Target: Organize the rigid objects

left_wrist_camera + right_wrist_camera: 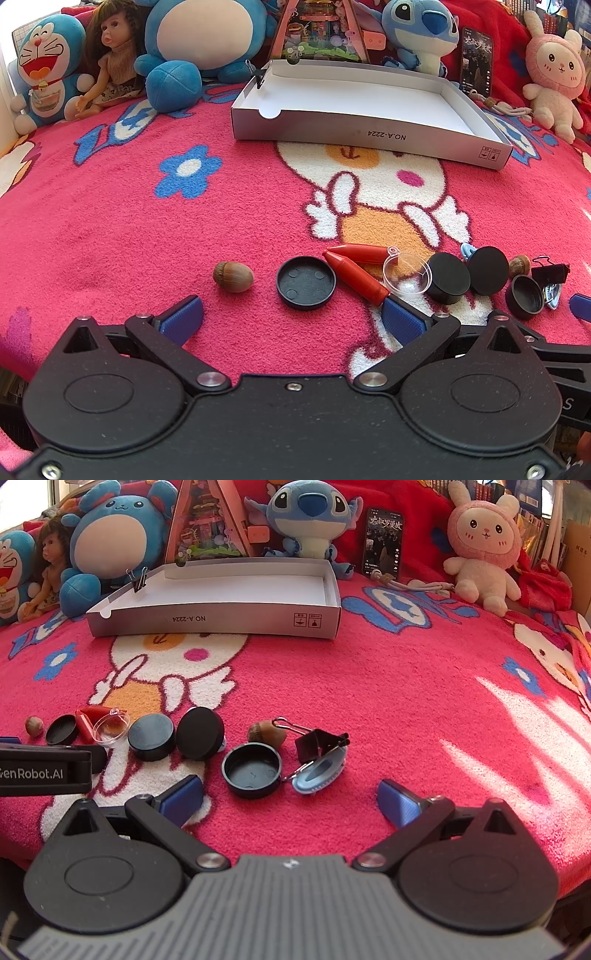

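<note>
Hovering wide open, empty: left gripper (pixel 291 314) behind black cap (pixel 306 282); right gripper (pixel 290 795) behind black cup (pixel 252 770).

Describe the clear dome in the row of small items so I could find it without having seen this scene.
Start at the white box on the pink blanket, then drop to the row of small items nearer the camera. The clear dome lies between the red crayons and a black cap. It is the only see-through piece there.

Pink blanket (pixel 110 221) with blue flowers; white box (pixel 369 107); black caps (pixel 306 282); red crayons (pixel 354 277); brown acorn (pixel 233 276); black clip (pixel 319 744).
</note>
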Demonstrator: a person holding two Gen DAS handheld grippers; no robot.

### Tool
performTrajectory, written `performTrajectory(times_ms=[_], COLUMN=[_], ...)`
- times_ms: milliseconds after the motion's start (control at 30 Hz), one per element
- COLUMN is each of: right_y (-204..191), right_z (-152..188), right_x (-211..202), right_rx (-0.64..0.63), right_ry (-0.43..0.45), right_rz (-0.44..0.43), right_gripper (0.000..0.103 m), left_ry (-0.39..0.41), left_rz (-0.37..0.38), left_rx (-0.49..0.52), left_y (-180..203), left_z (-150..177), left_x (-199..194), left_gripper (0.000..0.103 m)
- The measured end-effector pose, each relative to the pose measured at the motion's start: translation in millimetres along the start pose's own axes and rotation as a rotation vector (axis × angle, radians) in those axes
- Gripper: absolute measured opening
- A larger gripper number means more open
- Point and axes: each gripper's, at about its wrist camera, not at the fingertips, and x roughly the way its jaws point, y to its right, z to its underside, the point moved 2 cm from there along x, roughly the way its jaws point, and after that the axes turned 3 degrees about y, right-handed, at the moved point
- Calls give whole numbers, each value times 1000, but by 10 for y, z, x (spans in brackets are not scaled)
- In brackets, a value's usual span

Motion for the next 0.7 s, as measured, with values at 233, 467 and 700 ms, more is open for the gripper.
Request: performTrajectory(times_ms=[233, 467, 700], right_y=[11, 9, 51], right_z=[6, -12, 46], right_x=[0, 10, -160], right_rx=[3, -7, -6], right_ry=[5, -4, 53], right_rz=[-1, -11, -42], right_gripper=[103, 103, 98], left_ry=[-1, 41, 75], left_rz=[6, 37, 57], left_rx=[7, 20, 11], left_y=[-10, -60, -136], left_z=[5, 52, 64], left_x=[-8, -51, -205], left_gripper=[103, 103, 72])
